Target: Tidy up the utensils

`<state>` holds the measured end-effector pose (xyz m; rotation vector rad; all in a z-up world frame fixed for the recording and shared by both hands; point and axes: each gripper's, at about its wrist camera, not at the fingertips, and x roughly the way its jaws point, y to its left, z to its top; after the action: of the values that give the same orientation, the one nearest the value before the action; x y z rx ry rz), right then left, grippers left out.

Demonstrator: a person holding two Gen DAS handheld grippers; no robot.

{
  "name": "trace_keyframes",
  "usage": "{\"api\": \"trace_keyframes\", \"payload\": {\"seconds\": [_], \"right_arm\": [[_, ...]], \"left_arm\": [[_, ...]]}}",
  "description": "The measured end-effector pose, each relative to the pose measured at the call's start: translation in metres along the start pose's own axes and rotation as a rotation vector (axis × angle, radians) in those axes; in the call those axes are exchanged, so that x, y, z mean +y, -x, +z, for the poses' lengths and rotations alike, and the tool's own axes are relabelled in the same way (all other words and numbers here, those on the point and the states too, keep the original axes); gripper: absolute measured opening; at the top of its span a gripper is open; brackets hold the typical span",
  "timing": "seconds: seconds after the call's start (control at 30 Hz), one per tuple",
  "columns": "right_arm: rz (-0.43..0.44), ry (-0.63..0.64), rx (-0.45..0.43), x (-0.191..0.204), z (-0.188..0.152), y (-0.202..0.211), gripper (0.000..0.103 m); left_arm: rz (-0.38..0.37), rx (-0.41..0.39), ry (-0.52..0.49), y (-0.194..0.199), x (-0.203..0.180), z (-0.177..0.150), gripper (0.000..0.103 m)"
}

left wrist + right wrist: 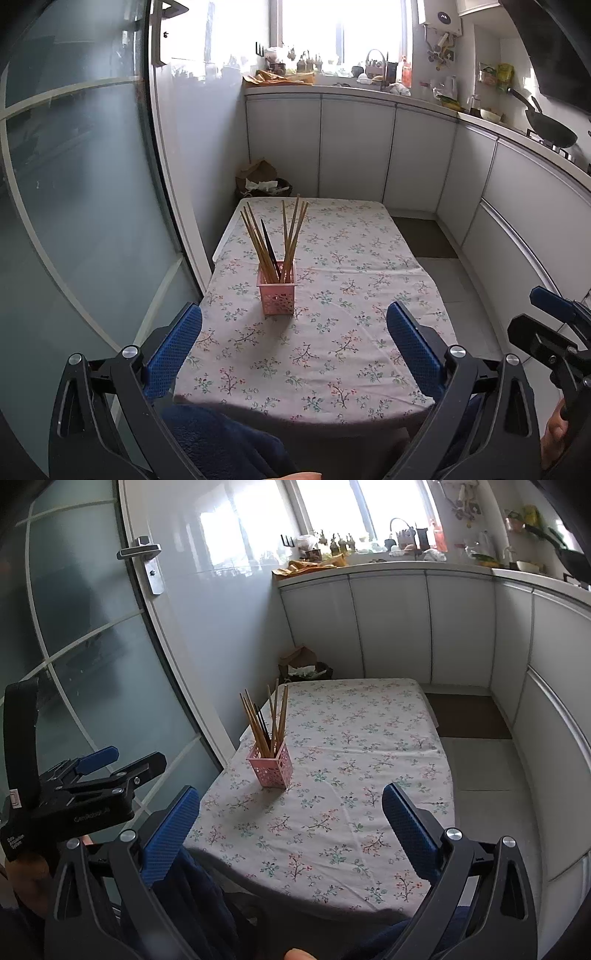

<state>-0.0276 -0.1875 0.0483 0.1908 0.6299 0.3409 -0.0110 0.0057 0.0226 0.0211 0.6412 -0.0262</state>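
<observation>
A pink perforated holder [277, 293] stands upright on the floral tablecloth [332, 332], left of the middle. Several wooden chopsticks [291, 236] and one dark one lean in it. It also shows in the right wrist view [269, 766]. My left gripper [293, 317] is open and empty, held back over the table's near edge, well short of the holder. My right gripper [291, 803] is open and empty, also near the front edge, to the right of the left one. Each gripper shows in the other's view: the right [546, 317] and the left [92, 771].
A glass door [74, 184] stands close to the table's left side. White cabinets [369, 147] with a cluttered counter run behind and to the right. A bin with paper [262, 182] sits on the floor past the table's far left corner.
</observation>
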Motion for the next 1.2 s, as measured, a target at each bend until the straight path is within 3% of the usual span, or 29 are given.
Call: {"api": "trace_keyframes", "payload": {"seconds": [1.2], "right_arm": [[-0.029, 0.014, 0.012, 0.0048, 0.0014, -0.0049, 0.096]], "left_arm": [[-0.011, 0.013, -0.006, -0.0021, 0.0040, -0.0001, 0.096]]}}
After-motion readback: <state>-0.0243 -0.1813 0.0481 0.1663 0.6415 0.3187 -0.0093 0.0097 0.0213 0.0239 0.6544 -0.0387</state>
